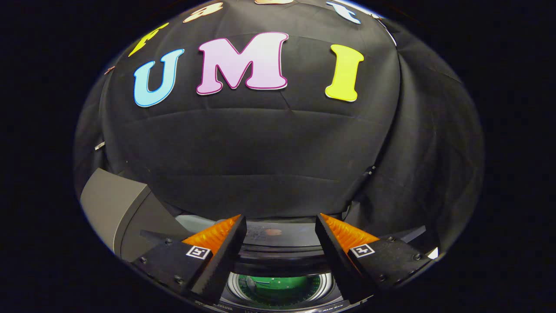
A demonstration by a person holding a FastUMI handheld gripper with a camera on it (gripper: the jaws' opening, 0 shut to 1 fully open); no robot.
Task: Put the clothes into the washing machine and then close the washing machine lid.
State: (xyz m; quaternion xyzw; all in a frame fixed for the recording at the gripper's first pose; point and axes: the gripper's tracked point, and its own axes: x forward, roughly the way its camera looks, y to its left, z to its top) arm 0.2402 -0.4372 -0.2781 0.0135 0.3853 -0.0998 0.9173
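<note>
My gripper (280, 221) is open, its two fingers spread wide with nothing between them. Below and between the fingers lies the round opening of the washing machine (278, 289), with a bright rim. Something green (282, 283) lies down inside the drum; I take it for the clothes. The machine's back panel (271, 232) shows just beyond the fingertips. A grey slab, the raised lid (110, 206), stands tilted up beside the left finger.
The black cloth wall (260, 148) hangs close behind the machine and folds round on the right side. The machine's dark top (143, 230) runs under the left finger.
</note>
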